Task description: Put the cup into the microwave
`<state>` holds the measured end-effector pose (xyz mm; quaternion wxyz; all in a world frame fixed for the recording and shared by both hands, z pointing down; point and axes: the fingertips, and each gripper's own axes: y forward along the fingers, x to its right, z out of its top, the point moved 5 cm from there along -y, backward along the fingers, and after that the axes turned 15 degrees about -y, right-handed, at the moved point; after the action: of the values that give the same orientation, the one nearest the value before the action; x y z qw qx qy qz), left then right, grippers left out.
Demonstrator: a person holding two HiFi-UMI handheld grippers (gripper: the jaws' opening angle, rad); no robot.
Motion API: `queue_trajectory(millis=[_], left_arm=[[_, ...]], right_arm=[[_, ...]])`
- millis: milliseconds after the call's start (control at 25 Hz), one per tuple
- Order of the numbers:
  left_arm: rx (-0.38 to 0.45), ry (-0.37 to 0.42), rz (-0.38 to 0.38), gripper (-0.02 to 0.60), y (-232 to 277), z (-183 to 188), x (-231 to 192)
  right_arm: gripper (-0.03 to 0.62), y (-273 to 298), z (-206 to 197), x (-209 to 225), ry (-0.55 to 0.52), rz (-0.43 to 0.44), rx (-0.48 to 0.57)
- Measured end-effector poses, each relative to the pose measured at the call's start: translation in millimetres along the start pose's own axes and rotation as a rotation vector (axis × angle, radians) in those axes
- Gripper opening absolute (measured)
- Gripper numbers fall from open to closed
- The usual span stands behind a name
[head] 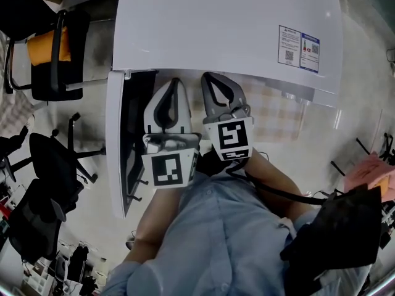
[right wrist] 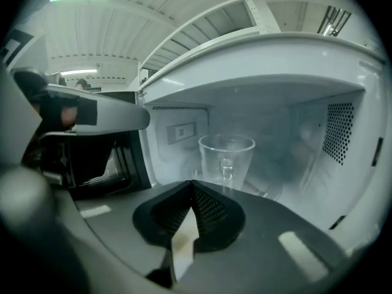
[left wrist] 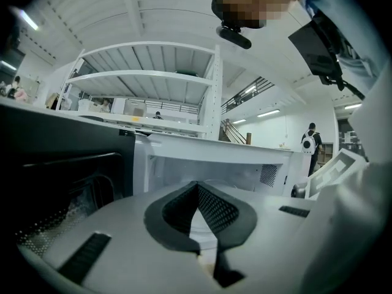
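Note:
A clear glass cup [right wrist: 226, 159] with a handle stands upright inside the white microwave [right wrist: 331, 133], on its floor near the middle. My right gripper [right wrist: 192, 184] is shut with nothing in it, its tips just in front of the cup and apart from it. The microwave door [head: 117, 153] hangs open to the left. In the head view both grippers point into the opening under the microwave's white top [head: 228, 23]: the left gripper [head: 174, 82] beside the right gripper [head: 207, 78]. The left gripper [left wrist: 196, 184] is shut and empty, facing the cavity.
Black office chairs [head: 55, 54] stand on the floor to the left, one with an orange cushion. A black bag [head: 345, 227] and pink papers [head: 370, 171] lie at the right. A white shelving rack [left wrist: 147, 78] rises behind the microwave, and a person with a backpack [left wrist: 311, 141] stands far off.

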<state>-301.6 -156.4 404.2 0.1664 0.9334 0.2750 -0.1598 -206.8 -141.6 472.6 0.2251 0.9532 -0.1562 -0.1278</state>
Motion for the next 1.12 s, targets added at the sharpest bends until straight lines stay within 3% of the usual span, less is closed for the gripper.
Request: queue_trajectory(millis=[480, 1120], left_arm=[[0.002, -0.008, -0.012, 0.006, 22, 1, -5], [-0.02, -0.01, -0.015, 0.008, 19, 7, 5]], right_arm=[[0.002, 18, 2, 34, 0.03, -0.062, -0.019], [0.003, 5, 7, 29, 0.041, -0.021, -0.032]])
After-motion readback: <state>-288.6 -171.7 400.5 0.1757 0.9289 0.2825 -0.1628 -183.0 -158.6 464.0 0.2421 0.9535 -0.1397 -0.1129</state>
